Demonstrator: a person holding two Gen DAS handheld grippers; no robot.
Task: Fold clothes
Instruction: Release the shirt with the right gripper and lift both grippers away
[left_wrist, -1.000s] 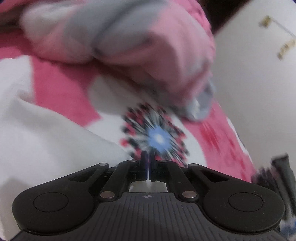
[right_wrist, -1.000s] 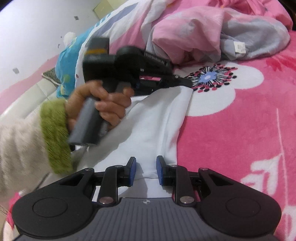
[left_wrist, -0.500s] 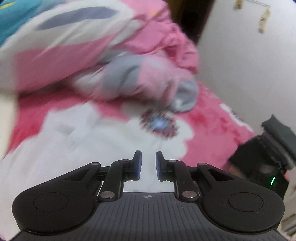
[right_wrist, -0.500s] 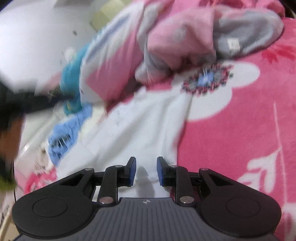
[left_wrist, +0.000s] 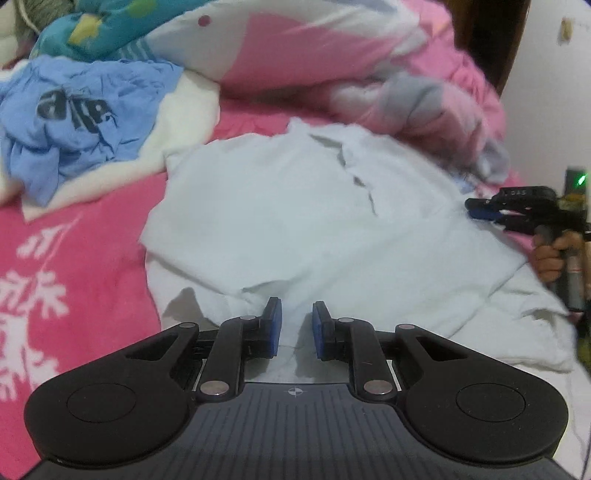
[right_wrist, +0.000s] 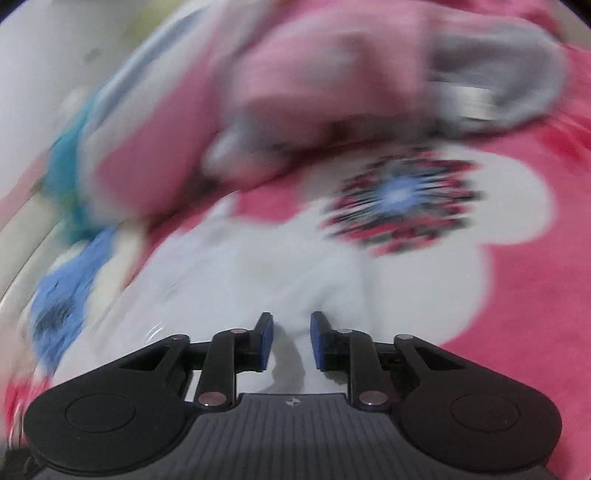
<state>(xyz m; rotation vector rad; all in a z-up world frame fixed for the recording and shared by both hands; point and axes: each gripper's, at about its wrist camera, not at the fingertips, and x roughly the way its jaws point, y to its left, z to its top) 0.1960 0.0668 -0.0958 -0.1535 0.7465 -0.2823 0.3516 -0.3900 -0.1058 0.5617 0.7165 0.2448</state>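
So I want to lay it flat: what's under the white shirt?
The white shirt lies on the pink flowered blanket, which shows around it. Anything beneath its middle is covered.

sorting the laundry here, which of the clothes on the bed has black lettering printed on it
The crumpled blue t-shirt at the far left, lying on cream fabric. The white shirt spread in the middle is plain, and the pink-and-grey garment shows no print.

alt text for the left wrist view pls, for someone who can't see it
A white garment lies spread on a pink flowered blanket, seen over the left gripper, its jaws slightly apart. A crumpled blue shirt lies upper left; the right gripper enters at right.
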